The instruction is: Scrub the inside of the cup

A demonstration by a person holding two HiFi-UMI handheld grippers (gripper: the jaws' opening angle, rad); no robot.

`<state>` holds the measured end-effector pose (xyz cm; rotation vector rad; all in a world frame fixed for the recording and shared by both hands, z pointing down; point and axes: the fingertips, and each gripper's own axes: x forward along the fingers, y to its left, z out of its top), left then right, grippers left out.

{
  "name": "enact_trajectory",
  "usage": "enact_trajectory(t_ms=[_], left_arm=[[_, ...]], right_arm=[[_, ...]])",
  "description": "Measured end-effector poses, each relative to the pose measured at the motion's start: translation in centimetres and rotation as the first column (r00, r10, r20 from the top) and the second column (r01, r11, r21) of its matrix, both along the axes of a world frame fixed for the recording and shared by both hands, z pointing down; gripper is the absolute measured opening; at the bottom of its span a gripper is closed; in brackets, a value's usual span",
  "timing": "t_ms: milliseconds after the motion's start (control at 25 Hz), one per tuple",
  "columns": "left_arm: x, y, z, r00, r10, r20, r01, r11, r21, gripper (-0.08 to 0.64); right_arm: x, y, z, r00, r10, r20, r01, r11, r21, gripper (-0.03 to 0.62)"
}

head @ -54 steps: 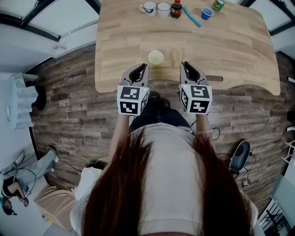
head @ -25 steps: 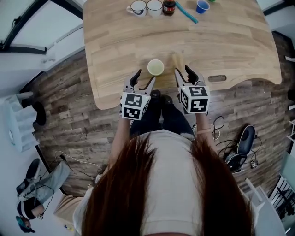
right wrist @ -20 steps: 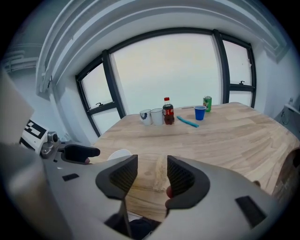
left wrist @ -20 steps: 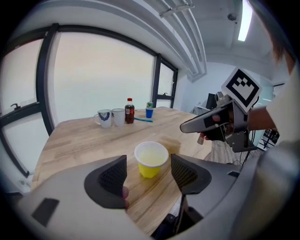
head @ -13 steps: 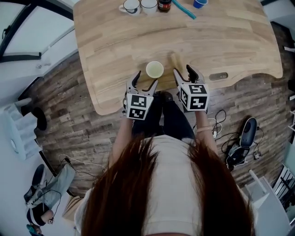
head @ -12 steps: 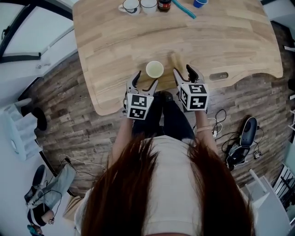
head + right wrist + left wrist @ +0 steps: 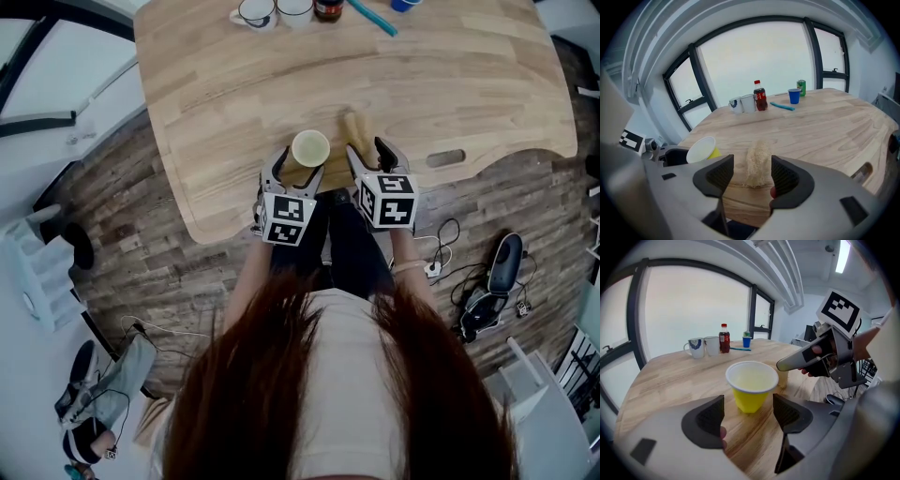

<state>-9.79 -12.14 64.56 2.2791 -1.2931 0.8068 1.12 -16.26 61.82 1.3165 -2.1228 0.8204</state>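
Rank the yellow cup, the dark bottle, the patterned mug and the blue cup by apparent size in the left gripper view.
1. yellow cup: largest, though also nearest the camera.
2. dark bottle and patterned mug: about alike, so unranked.
3. blue cup: smallest.

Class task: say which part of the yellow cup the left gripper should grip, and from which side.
Grip the yellow cup by the side wall just below its white rim, coming from the near table edge. It stands upright and tapers downward, so the rim should stop slipping. The left gripper, jaws just opened, faces it without touching.
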Motion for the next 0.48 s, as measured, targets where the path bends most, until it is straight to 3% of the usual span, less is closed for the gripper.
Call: enact_trajectory(t_ms=[480], left_arm=[[0.7, -2.2, 1.3, 0.998, -0.012, 0.054, 0.009, 0.998, 0.056, 0.316]], right_arm=[[0.1, 0.0, 2.9, 1.000, 0.021, 0.013, -0.020, 0.997, -0.069, 0.242]])
